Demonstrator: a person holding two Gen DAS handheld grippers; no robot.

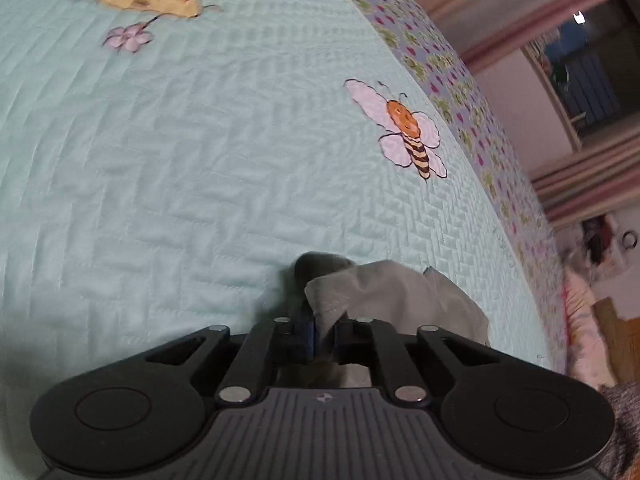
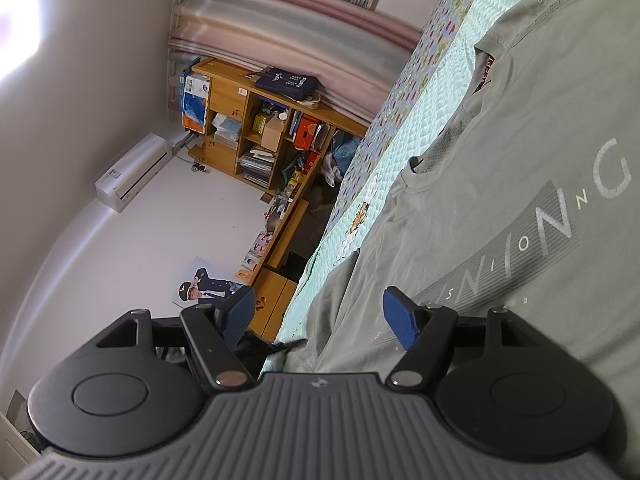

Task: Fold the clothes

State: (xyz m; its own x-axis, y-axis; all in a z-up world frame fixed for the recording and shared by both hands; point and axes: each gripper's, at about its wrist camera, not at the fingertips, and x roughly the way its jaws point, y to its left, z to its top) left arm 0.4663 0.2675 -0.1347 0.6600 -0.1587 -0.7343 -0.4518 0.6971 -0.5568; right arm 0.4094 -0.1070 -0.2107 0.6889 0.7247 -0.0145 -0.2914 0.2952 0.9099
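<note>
A grey-green T-shirt (image 2: 520, 184) with pale lettering lies spread on the mint quilted bedspread (image 2: 404, 132). In the right wrist view my right gripper (image 2: 320, 318) stands open at the shirt's edge. One blue pad (image 2: 400, 324) is over the cloth and the other hangs past the bed's side. In the left wrist view my left gripper (image 1: 324, 336) is shut on a bunched corner of the T-shirt (image 1: 384, 292), held just above the bedspread (image 1: 180, 184). The rest of the shirt is out of that view.
The bedspread carries a bee (image 1: 408, 132) and a flower (image 1: 128, 38), with a floral border (image 1: 440, 68) along the bed's edge. Beyond the bed stand a cluttered wooden shelf (image 2: 256, 128), an air conditioner unit (image 2: 132, 168) and a poster (image 2: 204, 284).
</note>
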